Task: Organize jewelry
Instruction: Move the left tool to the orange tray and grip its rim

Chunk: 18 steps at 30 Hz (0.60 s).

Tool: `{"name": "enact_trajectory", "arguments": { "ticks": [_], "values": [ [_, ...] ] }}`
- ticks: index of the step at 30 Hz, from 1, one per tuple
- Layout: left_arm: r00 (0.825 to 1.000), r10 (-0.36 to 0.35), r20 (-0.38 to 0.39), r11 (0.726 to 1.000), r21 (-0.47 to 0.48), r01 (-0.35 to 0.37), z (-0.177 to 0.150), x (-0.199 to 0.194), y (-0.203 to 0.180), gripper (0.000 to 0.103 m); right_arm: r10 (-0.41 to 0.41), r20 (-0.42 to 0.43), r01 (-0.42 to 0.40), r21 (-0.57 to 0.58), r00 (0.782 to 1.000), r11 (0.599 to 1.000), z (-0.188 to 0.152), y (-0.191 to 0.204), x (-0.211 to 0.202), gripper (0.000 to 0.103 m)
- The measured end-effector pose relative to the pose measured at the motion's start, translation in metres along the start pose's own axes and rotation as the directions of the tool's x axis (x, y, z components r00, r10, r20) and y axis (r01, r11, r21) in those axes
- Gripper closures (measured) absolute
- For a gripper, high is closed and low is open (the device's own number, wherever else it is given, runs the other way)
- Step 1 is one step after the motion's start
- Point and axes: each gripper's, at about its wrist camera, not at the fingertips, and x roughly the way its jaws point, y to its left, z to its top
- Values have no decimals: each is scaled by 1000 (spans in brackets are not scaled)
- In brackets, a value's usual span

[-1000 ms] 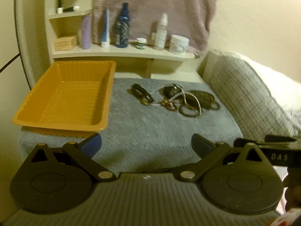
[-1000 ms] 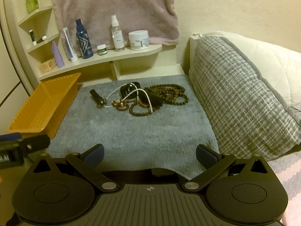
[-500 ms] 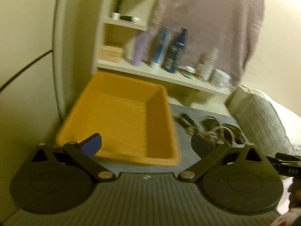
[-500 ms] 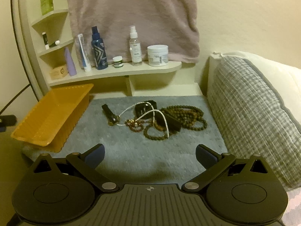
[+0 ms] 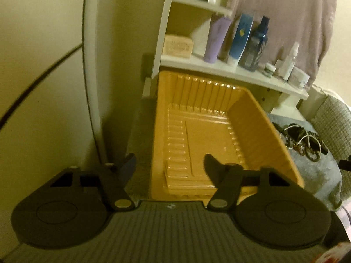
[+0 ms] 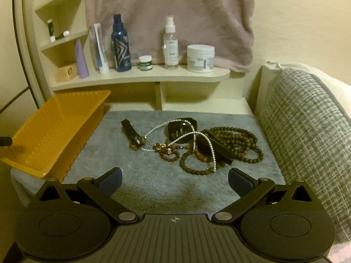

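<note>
A tangle of jewelry [image 6: 193, 144] lies on the grey mat [image 6: 153, 186]: a white bead chain [image 6: 193, 133], brown bead necklaces [image 6: 241, 140], a reddish bracelet [image 6: 166, 153] and a dark strap [image 6: 131, 133]. My right gripper [image 6: 175, 180] is open and empty, just short of the pile. An empty orange tray [image 5: 252, 127] fills the left wrist view; the jewelry [image 5: 302, 138] shows to its right. My left gripper [image 5: 170, 167] straddles the tray's near left wall, one finger outside and one inside. Its jaws are closing, and the pads do not press on the wall.
A cream shelf [image 6: 140, 76] behind the mat carries several bottles and jars, under a hanging mauve towel [image 6: 169, 11]. A grey checked cushion [image 6: 307, 142] borders the mat on the right. The tray [image 6: 54, 129] sits at the mat's left edge, next to a wall.
My left gripper swung left from the mat to the tray's near left corner, and its jaws narrowed. My right gripper moved forward, closer to the jewelry pile, still open.
</note>
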Motion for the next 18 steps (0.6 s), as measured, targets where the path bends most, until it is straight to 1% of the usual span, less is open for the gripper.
{"name": "enact_trajectory", "arguments": {
  "ticks": [1, 4, 5, 6, 7, 8, 12, 15, 16, 18],
  "values": [
    [1000, -7, -11, 1000, 3, 7, 0, 5, 3, 53, -2, -8, 2, -2, 1000, 1000, 0, 2, 3, 1],
    [998, -40, -42, 999, -7, 39, -1, 18, 8, 63, -9, -24, 9, -15, 1000, 1000, 0, 7, 9, 1],
    [997, -48, -53, 999, -10, 47, -1, 23, 9, 64, -11, -28, 10, -20, 1000, 1000, 0, 8, 11, 1],
    [997, -53, -63, 999, -12, 52, -1, 26, 9, 69, -13, -30, 12, -25, 999, 1000, 0, 9, 12, 1],
    [995, -61, -74, 998, -13, 60, -1, 30, 10, 72, -14, -33, 13, -27, 999, 1000, 0, 10, 13, 1],
    [994, -65, -86, 998, -12, 64, -1, 32, 9, 73, -14, -35, 13, -29, 999, 1000, 0, 11, 15, 1],
    [991, -66, -117, 998, -13, 65, -3, 40, 9, 77, -13, -48, 11, -30, 999, 999, -1, 10, 19, 1],
    [988, -61, -139, 998, -23, 59, -3, 44, 10, 85, -11, -55, 10, -25, 998, 1000, -2, 9, 21, 1],
    [989, -57, -139, 998, -21, 54, -3, 43, 10, 91, -11, -56, 9, -23, 998, 1000, -2, 8, 21, 1],
    [989, -39, -145, 999, -14, 37, -1, 42, 8, 95, -12, -54, 11, -21, 998, 1000, -2, 7, 20, 1]
  ]
}}
